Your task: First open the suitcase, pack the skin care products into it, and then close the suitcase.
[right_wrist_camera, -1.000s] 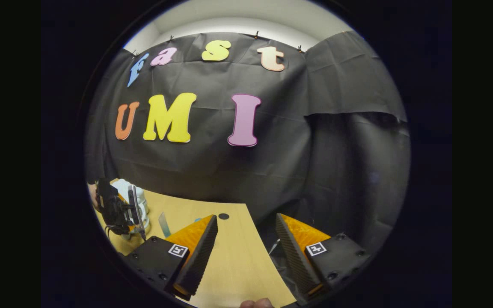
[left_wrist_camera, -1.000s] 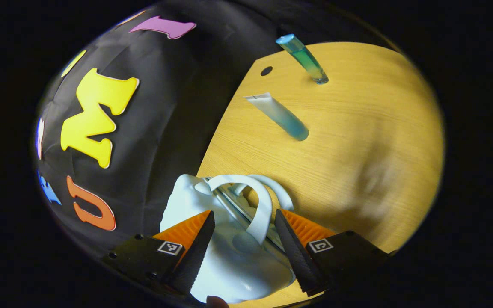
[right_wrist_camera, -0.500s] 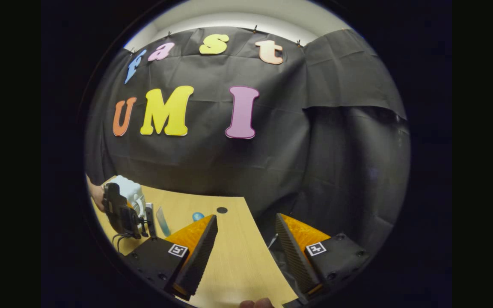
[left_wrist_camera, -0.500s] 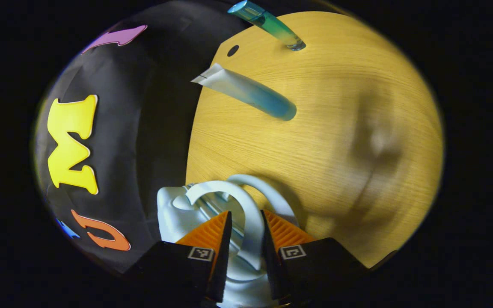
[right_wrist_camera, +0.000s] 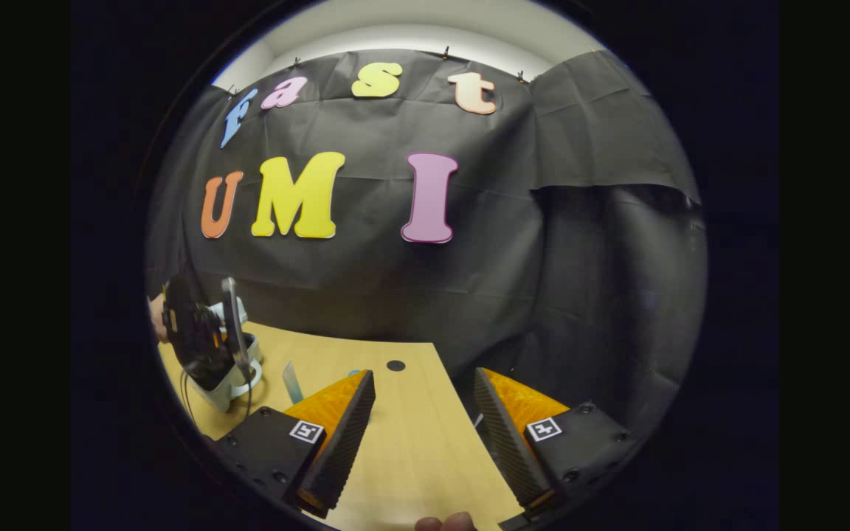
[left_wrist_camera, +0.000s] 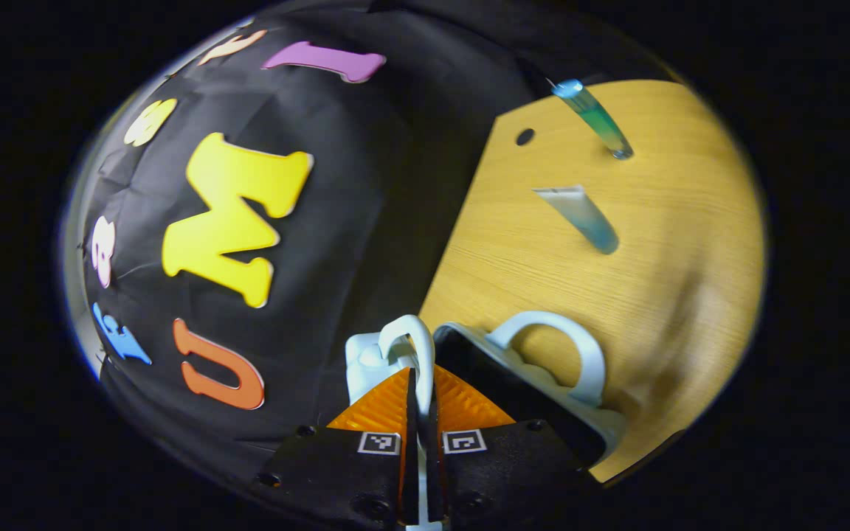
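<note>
The small pale suitcase (left_wrist_camera: 596,422) stands on the wooden table (left_wrist_camera: 521,280) with its halves parted, dark inside showing. My left gripper (left_wrist_camera: 419,377) is shut on the white handle (left_wrist_camera: 404,333) of the raised lid (left_wrist_camera: 363,363); the other half's handle (left_wrist_camera: 552,333) arches free to the right. Farther back stand a white-to-blue tube (left_wrist_camera: 581,218) and a slimmer blue-green tube (left_wrist_camera: 592,118). My right gripper (right_wrist_camera: 425,385) hangs open over the table's right part, nothing between its fingers. In the right gripper view the left gripper (right_wrist_camera: 202,341) holds the suitcase (right_wrist_camera: 237,380) at far left, a tube (right_wrist_camera: 292,382) beside it.
A round dark hole (left_wrist_camera: 524,136) sits near the table's back edge, by the black cloth wall. In the right gripper view the table (right_wrist_camera: 410,442) ends just right of the hole (right_wrist_camera: 395,365), with dark cloth beyond. A fingertip (right_wrist_camera: 446,523) shows at the bottom.
My left gripper went from open around the handle to shut on it, then lifted it, parting the suitcase halves. The right gripper stayed open and barely moved.
</note>
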Demonstrator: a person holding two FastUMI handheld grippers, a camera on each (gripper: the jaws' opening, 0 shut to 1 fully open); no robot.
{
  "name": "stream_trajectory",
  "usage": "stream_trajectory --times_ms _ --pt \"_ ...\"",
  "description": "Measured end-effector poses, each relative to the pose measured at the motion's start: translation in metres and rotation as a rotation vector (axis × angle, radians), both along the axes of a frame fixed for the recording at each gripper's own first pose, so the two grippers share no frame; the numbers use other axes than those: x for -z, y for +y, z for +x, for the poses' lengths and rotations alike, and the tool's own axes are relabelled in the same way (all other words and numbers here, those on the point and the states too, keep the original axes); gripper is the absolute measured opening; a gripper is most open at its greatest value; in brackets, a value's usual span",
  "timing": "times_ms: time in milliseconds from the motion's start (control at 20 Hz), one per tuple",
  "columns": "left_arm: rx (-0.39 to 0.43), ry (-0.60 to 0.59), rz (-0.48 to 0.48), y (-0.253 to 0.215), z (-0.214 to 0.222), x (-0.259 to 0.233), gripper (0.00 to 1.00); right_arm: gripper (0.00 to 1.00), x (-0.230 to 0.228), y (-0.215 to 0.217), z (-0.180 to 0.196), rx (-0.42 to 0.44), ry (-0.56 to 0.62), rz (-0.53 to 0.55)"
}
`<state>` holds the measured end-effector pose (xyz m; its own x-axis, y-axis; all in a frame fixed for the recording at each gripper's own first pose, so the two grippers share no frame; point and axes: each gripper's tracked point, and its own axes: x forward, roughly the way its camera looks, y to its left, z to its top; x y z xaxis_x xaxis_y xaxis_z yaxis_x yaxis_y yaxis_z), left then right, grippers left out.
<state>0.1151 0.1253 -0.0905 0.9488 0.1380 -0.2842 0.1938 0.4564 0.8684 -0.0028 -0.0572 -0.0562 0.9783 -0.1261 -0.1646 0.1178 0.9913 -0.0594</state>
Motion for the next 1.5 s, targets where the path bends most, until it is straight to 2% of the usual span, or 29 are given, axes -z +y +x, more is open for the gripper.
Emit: stream_trajectory --times_ms 150,300,400,450,650,800,900,1000,1250,1300,1350,1450,1500 --pt "-0.074 -0.185 -0.139 0.068 -0.028 -0.054 0.06 0.81 -0.011 0.021 0.005 -0.040 -0.013 -0.007" --pt "-0.140 -0.302 -0.372 0.148 -0.034 -0.076 0.05 0.81 -0.018 0.044 0.011 -0.085 -0.006 -0.025" --pt "-0.195 -0.354 -0.444 0.210 -0.039 -0.082 0.05 0.81 -0.024 0.061 0.015 -0.122 0.000 -0.048" --pt "-0.232 -0.359 -0.475 0.239 -0.039 -0.075 0.05 0.81 -0.026 0.069 0.017 -0.141 0.004 -0.059" --pt "-0.269 -0.382 -0.658 0.339 -0.025 -0.036 0.05 0.81 -0.029 0.090 0.024 -0.173 0.033 -0.095" --pt "-0.374 -0.353 -0.825 0.399 -0.019 0.019 0.05 0.81 -0.025 0.099 0.028 -0.180 0.065 -0.136" --pt "-0.425 -0.311 -0.934 0.415 -0.018 0.058 0.06 0.81 -0.025 0.104 0.029 -0.177 0.078 -0.139" --pt "-0.458 -0.250 -1.014 0.410 -0.006 0.099 0.06 0.81 -0.021 0.110 0.034 -0.179 0.088 -0.155" --pt "-0.506 -0.127 -1.226 0.416 -0.008 0.161 0.06 0.81 -0.005 0.154 0.035 -0.284 0.122 -0.191" --pt "-0.523 -0.092 -1.235 0.415 -0.010 0.173 0.08 0.81 -0.003 0.161 0.038 -0.302 0.123 -0.202" --pt "-0.503 -0.111 -1.255 0.416 -0.007 0.170 0.09 0.82 -0.002 0.165 0.038 -0.316 0.121 -0.205" --pt "-0.545 -0.112 -1.209 0.429 -0.010 0.176 0.20 0.82 0.002 0.167 0.042 -0.323 0.124 -0.189" --pt "-0.566 -0.120 -1.181 0.436 -0.013 0.175 0.22 0.82 0.006 0.166 0.043 -0.322 0.131 -0.174"
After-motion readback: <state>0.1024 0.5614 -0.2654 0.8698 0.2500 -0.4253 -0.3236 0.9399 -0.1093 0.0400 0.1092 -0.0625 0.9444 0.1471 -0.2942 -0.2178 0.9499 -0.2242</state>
